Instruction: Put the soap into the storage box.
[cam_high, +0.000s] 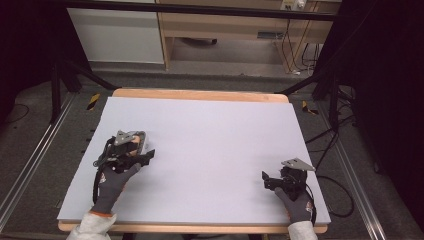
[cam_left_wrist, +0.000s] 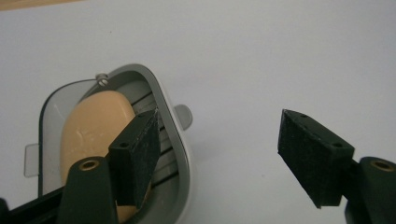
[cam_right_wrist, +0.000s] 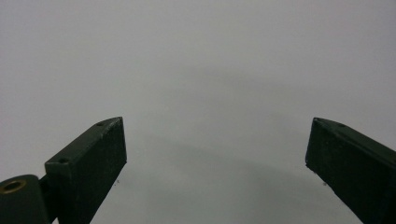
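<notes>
A pale grey table with a wooden edge is seen from above, and a person's two gloved hands reach in from the bottom.

On the left side, the left hand, in a grey glove with a white sleeve behind it, stretches forward and slightly to the right. It holds the left gripper, whose black jaws point toward the table's middle. A grey three-cornered plate sits on top of it.

Right under and beside that gripper lies a grey soap dish. In the left gripper view, the soap dish is an oval tray with a ribbed floor and a clear lid part at its left. A peach-coloured bar of soap lies inside it. The jaws stand wide apart and hold nothing. One jaw hangs over the dish, in front of the soap; whether it touches either cannot be told. The other jaw is over bare table, well clear of the dish.

On the right side, near the front corner, the right hand rests low with its wrist bent inward. The right gripper points left across the table. In the right gripper view its jaws stand wide apart over bare table, gripping nothing.
</notes>
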